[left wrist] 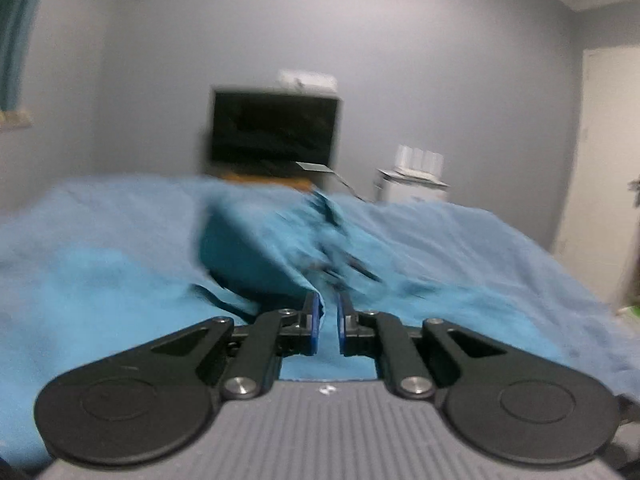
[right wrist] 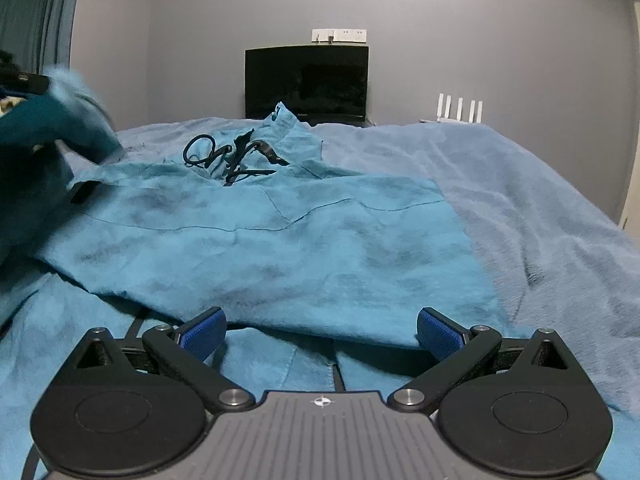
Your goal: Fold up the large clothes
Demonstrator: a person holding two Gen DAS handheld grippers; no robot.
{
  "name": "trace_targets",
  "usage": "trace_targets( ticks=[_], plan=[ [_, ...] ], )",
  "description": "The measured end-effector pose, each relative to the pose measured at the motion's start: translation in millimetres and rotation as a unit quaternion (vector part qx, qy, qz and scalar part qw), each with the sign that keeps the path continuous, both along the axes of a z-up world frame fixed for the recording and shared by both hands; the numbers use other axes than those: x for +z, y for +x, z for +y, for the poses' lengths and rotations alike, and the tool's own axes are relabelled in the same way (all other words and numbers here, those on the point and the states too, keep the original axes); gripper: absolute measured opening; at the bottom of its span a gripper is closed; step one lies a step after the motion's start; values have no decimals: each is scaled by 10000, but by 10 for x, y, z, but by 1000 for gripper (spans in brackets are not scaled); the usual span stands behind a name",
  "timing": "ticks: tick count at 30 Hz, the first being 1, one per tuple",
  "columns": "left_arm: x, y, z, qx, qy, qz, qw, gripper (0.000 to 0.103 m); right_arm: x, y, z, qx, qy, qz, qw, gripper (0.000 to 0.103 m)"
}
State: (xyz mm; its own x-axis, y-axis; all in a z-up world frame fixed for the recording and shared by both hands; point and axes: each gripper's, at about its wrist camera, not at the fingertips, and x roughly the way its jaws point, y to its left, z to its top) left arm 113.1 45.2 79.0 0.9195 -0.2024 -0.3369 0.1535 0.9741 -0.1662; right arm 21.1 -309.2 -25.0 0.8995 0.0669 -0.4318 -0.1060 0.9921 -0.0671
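A large teal garment (right wrist: 272,240) with a black drawstring (right wrist: 228,156) lies spread on a pale blue bed cover (right wrist: 540,208). My right gripper (right wrist: 320,332) is open and empty, low over the garment's near edge. My left gripper (left wrist: 328,320) is shut on a fold of the garment (left wrist: 260,256), which rises in front of it; that view is blurred. In the right wrist view, lifted teal cloth (right wrist: 60,120) hangs at the far left.
A dark monitor (right wrist: 306,80) stands against the grey wall beyond the bed, with a white socket strip (right wrist: 339,35) above it. A white router (right wrist: 460,110) sits at the back right. A curtain (right wrist: 36,16) hangs at the left.
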Motion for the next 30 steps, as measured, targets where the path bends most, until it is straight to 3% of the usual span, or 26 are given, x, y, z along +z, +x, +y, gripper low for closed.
trace_targets(
  ticks=[3, 4, 6, 7, 8, 11, 15, 17, 19, 21, 24, 30],
  plan=[
    [-209, 19, -376, -457, -186, 456, 9977, 6, 20, -47, -15, -108, -82, -6, 9999, 103],
    [-251, 15, -513, -545, -153, 629, 9964, 11, 30, -61, -18, -166, -111, 0, 9998, 103],
    [-330, -38, -583, -553, -173, 898, 9943, 44, 55, -93, -19, -229, -150, 24, 9996, 103],
    [-340, -108, -584, -496, -217, 950, 9940, 69, 76, -115, -12, -227, -168, 26, 9996, 103],
    [-321, -224, -541, -442, -329, 848, 9949, 77, 100, -135, 5, -216, -189, 28, 9996, 103],
    [-206, -449, -312, -406, -393, 658, 9962, 79, 203, -185, 90, -25, -146, 77, 9999, 103],
    [-88, -773, 85, 253, 545, 531, 9968, 87, 392, -239, 326, 554, -30, -28, 9985, 101],
    [-168, -840, 272, 556, 741, 641, 9936, 91, 475, -144, 513, 792, -80, 68, 9968, 96],
    [-324, -806, 450, 716, 576, 908, 9916, 91, 525, 36, 685, 853, -31, 331, 9958, 87],
    [-509, -792, 560, 836, 426, 1095, 9896, 91, 536, 248, 810, 844, 203, 590, 9945, 84],
    [-741, -785, 648, 990, 585, 1148, 9867, 91, 461, 637, 941, 737, 469, 923, 9919, 73],
    [-1004, -595, 673, 897, 469, 1406, 9849, 91, 139, 1167, 1147, -75, 860, 1278, 9880, 77]
  ],
)
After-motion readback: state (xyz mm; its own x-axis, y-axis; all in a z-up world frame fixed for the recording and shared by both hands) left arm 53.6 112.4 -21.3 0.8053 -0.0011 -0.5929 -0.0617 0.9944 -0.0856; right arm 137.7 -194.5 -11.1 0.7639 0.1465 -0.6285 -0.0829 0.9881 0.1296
